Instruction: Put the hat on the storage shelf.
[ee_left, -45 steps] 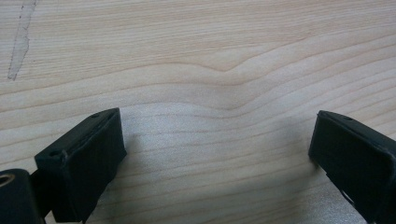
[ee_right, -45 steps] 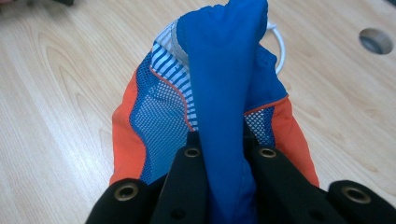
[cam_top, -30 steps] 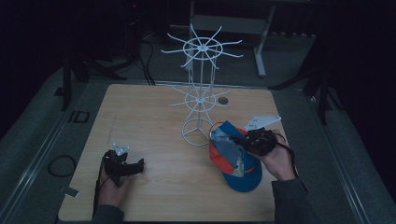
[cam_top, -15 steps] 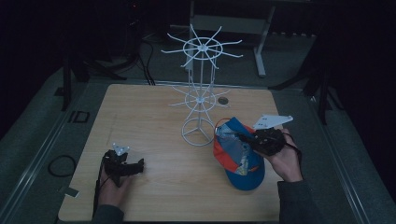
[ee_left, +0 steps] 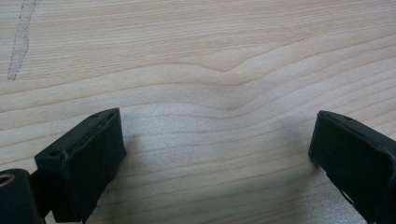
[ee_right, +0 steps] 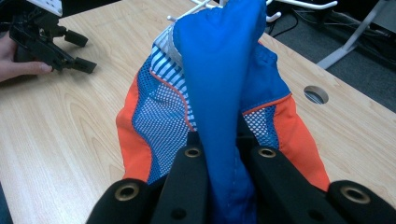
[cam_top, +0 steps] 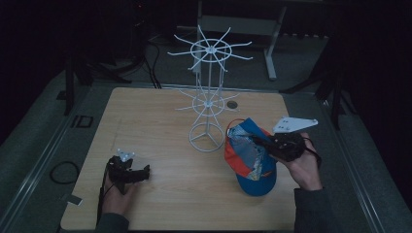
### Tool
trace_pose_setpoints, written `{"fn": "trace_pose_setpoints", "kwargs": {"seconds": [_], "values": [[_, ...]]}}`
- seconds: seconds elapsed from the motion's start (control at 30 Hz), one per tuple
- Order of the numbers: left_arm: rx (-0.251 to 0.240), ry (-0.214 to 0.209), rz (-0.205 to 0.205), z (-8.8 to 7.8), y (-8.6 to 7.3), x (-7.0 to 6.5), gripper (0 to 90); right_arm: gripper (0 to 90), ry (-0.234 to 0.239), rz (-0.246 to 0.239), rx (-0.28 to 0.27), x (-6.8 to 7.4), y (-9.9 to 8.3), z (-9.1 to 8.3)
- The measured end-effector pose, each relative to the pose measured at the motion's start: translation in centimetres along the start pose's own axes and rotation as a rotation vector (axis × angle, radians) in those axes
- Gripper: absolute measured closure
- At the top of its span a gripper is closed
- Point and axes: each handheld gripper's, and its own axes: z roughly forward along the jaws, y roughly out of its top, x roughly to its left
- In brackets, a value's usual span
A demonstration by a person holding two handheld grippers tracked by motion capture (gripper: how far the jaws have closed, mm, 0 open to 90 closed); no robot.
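A blue and orange mesh cap (cam_top: 250, 158) hangs just above the wooden table (cam_top: 160, 116), right of the white wire rack (cam_top: 208, 92). My right gripper (cam_top: 262, 142) is shut on a fold of the cap's blue cloth (ee_right: 219, 93), which stands up between its jaws in the right gripper view; the orange rim (ee_right: 130, 140) droops to either side. My left gripper (cam_top: 143, 171) rests low over the table's near left part, open, with bare wood (ee_left: 215, 140) between its fingers (ee_left: 88, 154). From the right gripper view, that left gripper (ee_right: 79, 51) lies at the far left in a hand.
The rack has two tiers of spokes on a ring base (cam_top: 206, 138) near the table's middle. A cable hole (cam_top: 232, 104) sits behind it. Dark floor, cables and a stand's legs (cam_top: 272, 58) lie beyond the far edge.
My right gripper has lifted the cap a little and carried it slightly away from the rack's base. The left gripper has stayed put.
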Motion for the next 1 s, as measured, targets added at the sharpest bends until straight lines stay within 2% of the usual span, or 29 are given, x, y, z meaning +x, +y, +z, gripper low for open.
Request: {"fn": "trace_pose_setpoints", "kwargs": {"seconds": [0.57, 1.0], "values": [[0.002, -0.001, 0.000, 0.0, 0.0, 0.0, 3.9, 88.9, 0.007, 0.012, -0.061, -0.1, 0.8, -1.9], [0.002, -0.001, 0.001, 0.0, 0.0, 0.0, 3.9, 88.8, -0.004, 0.015, -0.085, -0.1, 1.5, -2.6]]}}
